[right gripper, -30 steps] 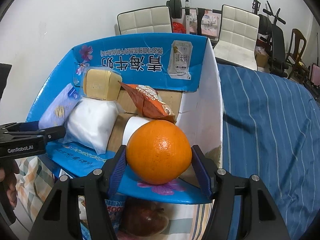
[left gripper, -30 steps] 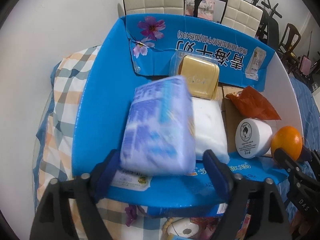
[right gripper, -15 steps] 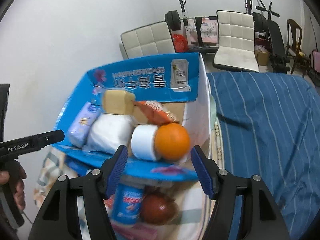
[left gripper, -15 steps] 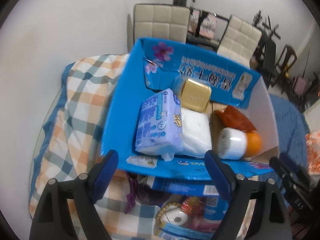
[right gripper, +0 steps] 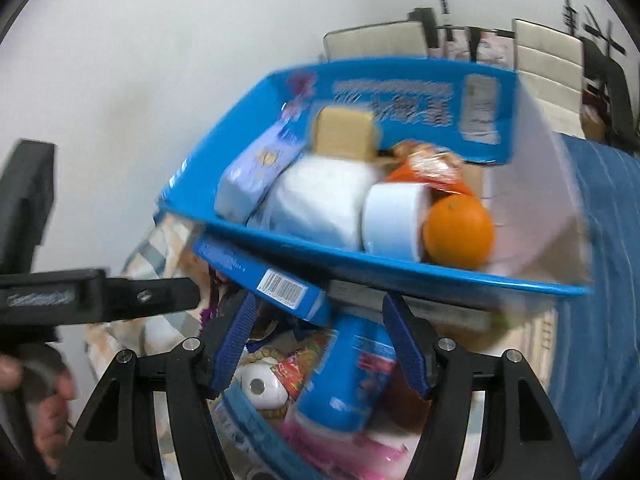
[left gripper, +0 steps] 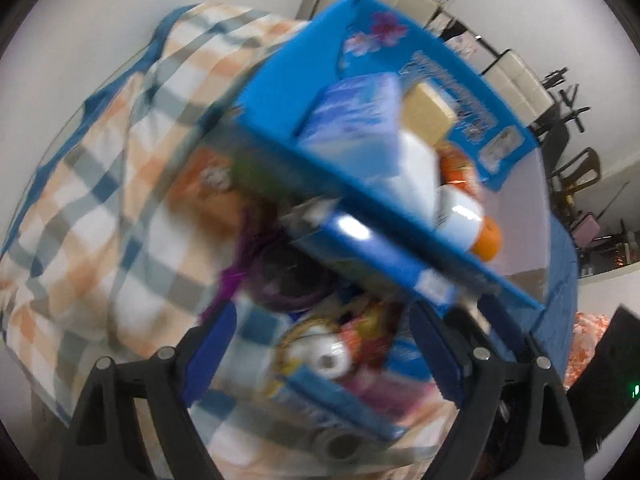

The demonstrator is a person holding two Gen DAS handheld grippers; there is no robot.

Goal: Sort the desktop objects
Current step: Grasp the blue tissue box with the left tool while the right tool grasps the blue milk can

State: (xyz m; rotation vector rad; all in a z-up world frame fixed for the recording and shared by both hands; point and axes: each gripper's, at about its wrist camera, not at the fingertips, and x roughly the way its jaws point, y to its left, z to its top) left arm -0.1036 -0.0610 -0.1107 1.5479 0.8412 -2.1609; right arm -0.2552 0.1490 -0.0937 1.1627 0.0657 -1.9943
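Note:
A blue cardboard box (right gripper: 400, 264) (left gripper: 280, 88) holds a pale blue tissue pack (right gripper: 256, 168) (left gripper: 356, 120), a tan packet (right gripper: 344, 136), a white bag (right gripper: 320, 196), a white roll (right gripper: 394, 216), an orange snack bag (right gripper: 432, 168) and an orange (right gripper: 458, 232) (left gripper: 486, 236). My left gripper (left gripper: 320, 348) is open and empty, over a pile of loose items. My right gripper (right gripper: 320, 340) is open and empty, above a blue can (right gripper: 344, 376). Both views are blurred.
In front of the box lie a flat blue carton (right gripper: 260, 276), a small white round item (right gripper: 260, 386) (left gripper: 324, 356), pink packets (right gripper: 340, 440) and something purple (left gripper: 280, 292). A checked cloth (left gripper: 100, 160) covers the left, a blue striped cloth (right gripper: 600, 280) the right. Chairs stand behind.
Both grippers let go of their loads: the tissue pack and the orange now lie in the box. Both grippers have pulled back and down toward the pile in front of the box.

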